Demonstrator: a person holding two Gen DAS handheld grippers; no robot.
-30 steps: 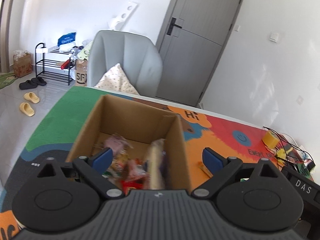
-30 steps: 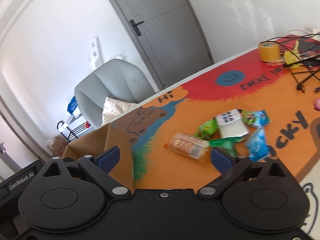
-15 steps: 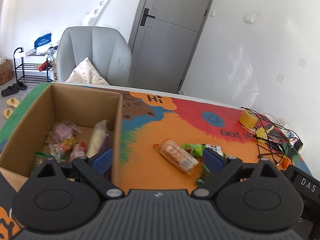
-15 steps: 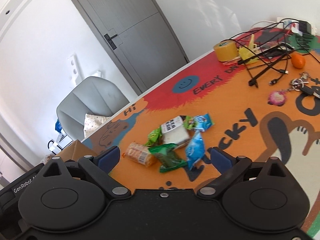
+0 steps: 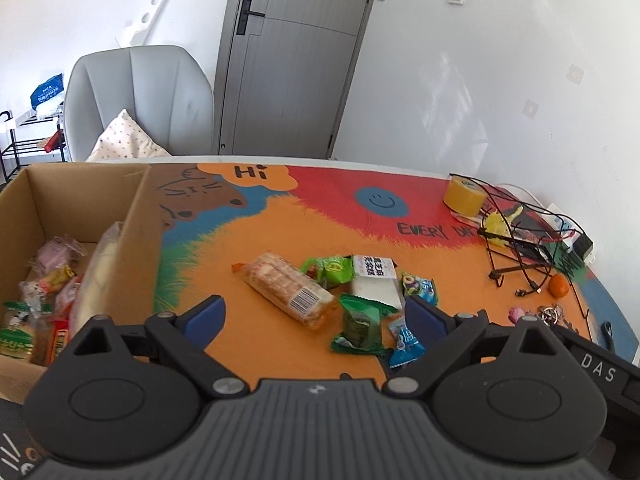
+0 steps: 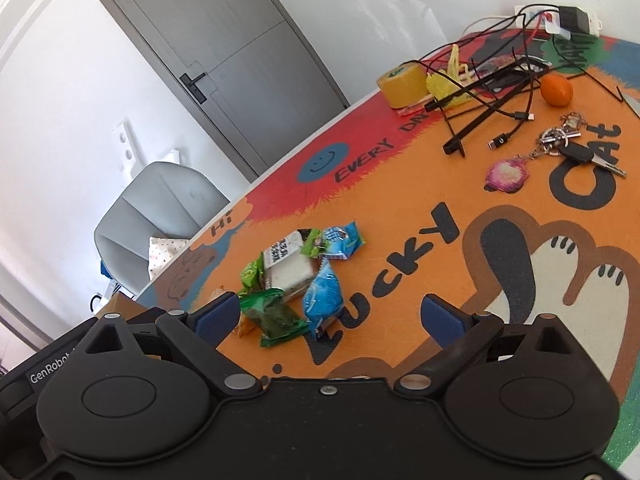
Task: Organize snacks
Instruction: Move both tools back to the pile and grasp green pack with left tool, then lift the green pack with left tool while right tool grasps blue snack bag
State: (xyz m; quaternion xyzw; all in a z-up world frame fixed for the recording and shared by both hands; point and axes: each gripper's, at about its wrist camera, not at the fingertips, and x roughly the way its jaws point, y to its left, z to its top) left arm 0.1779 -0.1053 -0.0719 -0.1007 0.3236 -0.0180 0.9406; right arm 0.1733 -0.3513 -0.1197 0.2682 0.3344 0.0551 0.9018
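Left wrist view: the left gripper point(image 5: 312, 314) hangs above a table covered by a colourful cartoon mat point(image 5: 248, 240), its two blue-tipped fingers point(image 5: 204, 318) spread wide with nothing between them. At the left edge sits an open cardboard box point(image 5: 140, 216) already holding several wrapped snacks point(image 5: 52, 280), with a long pale packet point(image 5: 96, 276) leaning against its right wall. On the orange part of the mat, right of the box, lies a loose cluster of snacks: a clear-wrapped cracker pack point(image 5: 288, 290) lying at an angle, a light green packet point(image 5: 330, 270) touching a white block-shaped snack point(image 5: 376, 284), a dark green packet point(image 5: 360, 324) in front of them, and two blue packets point(image 5: 406, 338) beside the right fingertip. Farther right are a roll of yellow tape point(image 5: 464, 198), tangled black cables point(image 5: 520, 240) and a small orange point(image 5: 558, 285). A grey chair point(image 5: 136, 96) and grey door point(image 5: 296, 52) stand behind the table.

Right wrist view: the right gripper point(image 6: 332, 316) is likewise spread wide and holds nothing. The same cluster lies near its left fingertip: the dark green packet point(image 6: 274, 316), a blue packet point(image 6: 324, 296), the white block snack point(image 6: 290, 266) and the light green packet point(image 6: 252, 274). The cracker pack is mostly hidden behind the fingertip. A bunch of keys point(image 6: 568, 144) with a pink charm point(image 6: 507, 174) lies well to the right, near the orange point(image 6: 556, 90) and tape roll point(image 6: 402, 84).
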